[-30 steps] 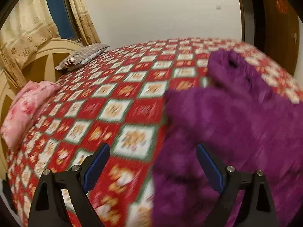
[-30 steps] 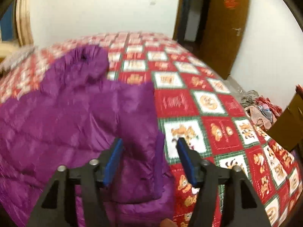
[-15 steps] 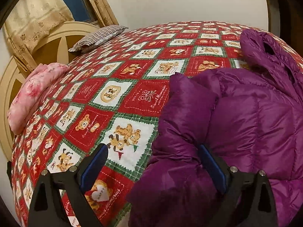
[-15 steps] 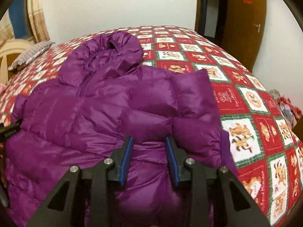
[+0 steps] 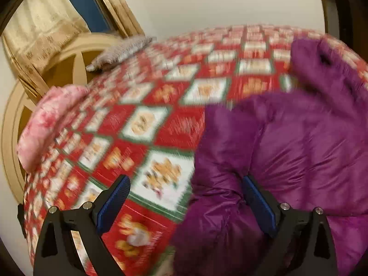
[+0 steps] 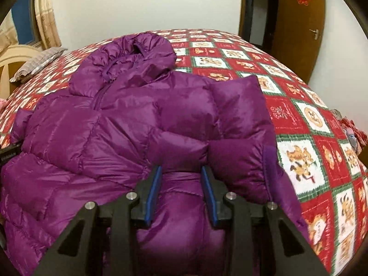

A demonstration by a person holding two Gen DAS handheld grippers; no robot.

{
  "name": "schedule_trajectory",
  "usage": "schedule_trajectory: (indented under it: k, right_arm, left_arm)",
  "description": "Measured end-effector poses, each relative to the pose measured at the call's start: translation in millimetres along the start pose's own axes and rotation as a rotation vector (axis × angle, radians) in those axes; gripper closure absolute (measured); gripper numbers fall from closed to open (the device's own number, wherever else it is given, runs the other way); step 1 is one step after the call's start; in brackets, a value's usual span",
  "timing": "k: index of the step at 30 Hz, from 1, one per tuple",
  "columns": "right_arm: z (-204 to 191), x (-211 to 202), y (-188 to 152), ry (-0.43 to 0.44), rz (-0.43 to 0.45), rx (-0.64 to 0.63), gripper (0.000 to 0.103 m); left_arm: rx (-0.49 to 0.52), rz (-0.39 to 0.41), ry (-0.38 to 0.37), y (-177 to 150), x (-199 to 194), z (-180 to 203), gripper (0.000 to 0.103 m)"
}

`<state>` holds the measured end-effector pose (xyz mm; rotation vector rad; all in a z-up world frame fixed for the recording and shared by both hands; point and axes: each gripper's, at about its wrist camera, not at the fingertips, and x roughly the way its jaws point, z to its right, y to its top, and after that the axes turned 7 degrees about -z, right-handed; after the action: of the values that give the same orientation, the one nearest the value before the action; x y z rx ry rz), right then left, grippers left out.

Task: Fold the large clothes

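Clearly the step in hand is taking hold of the purple puffer jacket (image 6: 128, 124) for a fold. It lies spread, zip side up, on the bed (image 6: 299, 119) with its red patchwork cover; its hood (image 6: 138, 53) points toward the far wall, and the sleeve (image 6: 241, 119) on the door side of the jacket is already laid back over the body.

The right gripper (image 6: 181, 188) sits at the near end of that sleeve, narrowed, with a ridge of the padded cloth between its blue pads, so I judge it to be gripping the jacket.

The left gripper (image 5: 184, 202) stands wide. Its pad nearer the jacket touches the other sleeve (image 5: 220, 161) on the headboard side, while the other pad hangs over bare bedcover; nothing is pinched yet, and this view is blurred.

Next, I think the left gripper needs to close on that sleeve, so both can carry cloth across the jacket. Slippery, puffy fabric calls for a deep bite.
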<state>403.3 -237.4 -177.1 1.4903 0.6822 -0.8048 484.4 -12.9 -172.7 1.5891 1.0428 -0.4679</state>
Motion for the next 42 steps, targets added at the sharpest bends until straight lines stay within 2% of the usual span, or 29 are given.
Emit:
schedule_trajectory:
  k: [2,4,5,8,12,14,16,25,42]
  right_arm:
    - [6,-30,7,0.002,0.094,0.006,0.062]
    - [9,-49,21,-0.016,0.151,0.002,0.059]
    - [12,-49,28,-0.006,0.147,0.014,0.057]
    - [21,-33,44,-0.009,0.113,0.046,0.056]
    - [32,7,45,-0.051,0.043,0.054,0.056]
    - [36,21,38,-0.067,0.024,0.057,0.056]
    - [42,26,30,-0.059,0.022,0.059,0.056]
    - [43,33,29,-0.054,0.013,0.064,0.056]
    - [38,37,28,-0.101,0.016,0.040,0.055]
  left_arm:
    - [-0.025,0.061,-0.052,10,-26,-9,0.005]
    - [-0.039,0.063,-0.127,22,-41,-6,0.005]
    - [-0.039,0.042,-0.165,27,-41,0,0.005]
    - [-0.022,0.011,-0.205,30,-33,22,0.005]
    - [-0.013,-0.093,-0.187,19,10,49,0.005]
    - [-0.023,-0.115,-0.185,11,25,52,0.005]
    - [-0.045,-0.105,-0.204,7,29,52,0.005]
    - [-0.055,-0.065,-0.166,1,31,57,0.001]
    - [-0.053,-0.060,-0.170,1,32,58,0.001]
